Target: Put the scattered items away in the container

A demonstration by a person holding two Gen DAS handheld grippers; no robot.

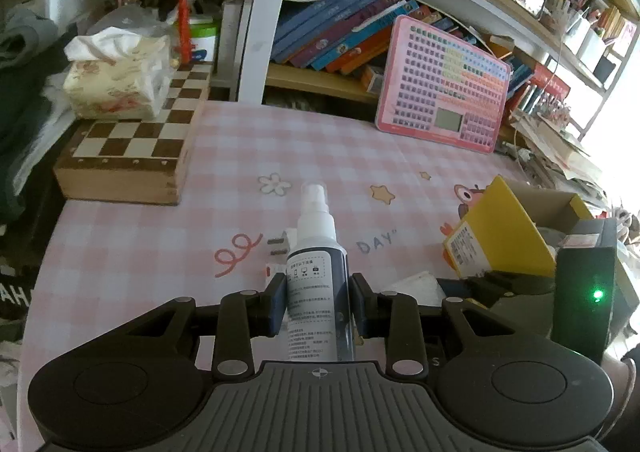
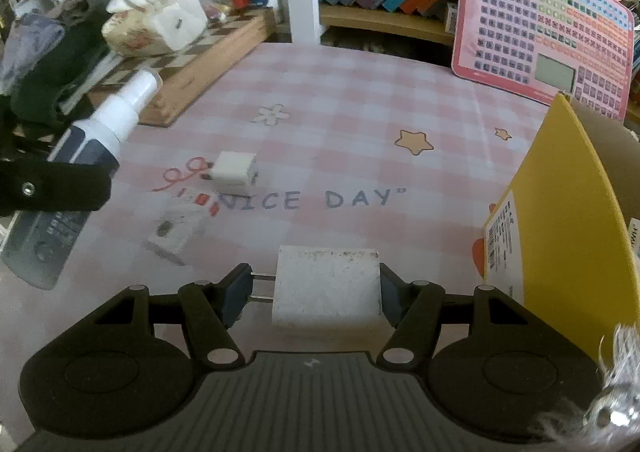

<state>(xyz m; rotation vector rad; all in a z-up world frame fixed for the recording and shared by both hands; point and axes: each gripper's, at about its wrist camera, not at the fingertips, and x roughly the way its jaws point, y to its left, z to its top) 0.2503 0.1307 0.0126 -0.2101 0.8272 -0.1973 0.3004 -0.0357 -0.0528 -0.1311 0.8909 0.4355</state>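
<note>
We hold the white-capped, dark-labelled plastic spray bottle (image 1: 318, 252) clamped between the pads of the left gripper (image 1: 319, 302), lifted clear of the pink-checked desk cover (image 1: 320, 147), nozzle pointing away toward the back edge. In the right wrist view, the right gripper (image 2: 316, 294) brackets a white square plug charger (image 2: 327, 290): one pad meets its two prongs, the other its flat side, near the front edge. A smaller white cube-shaped charger (image 2: 234, 171) lies mid-desk beside the printed lettering; a blurred white adapter (image 2: 176, 232) rests nearer the front. The yellow cardboard box (image 2: 568, 203), the container, stands open at the right edge. At the back left corner sits a wooden chessboard case (image 1: 132, 143) bearing a floral tissue pack (image 1: 118, 77); a pink keyboard-style toy tablet (image 1: 444, 85) leans at the back edge.
</note>
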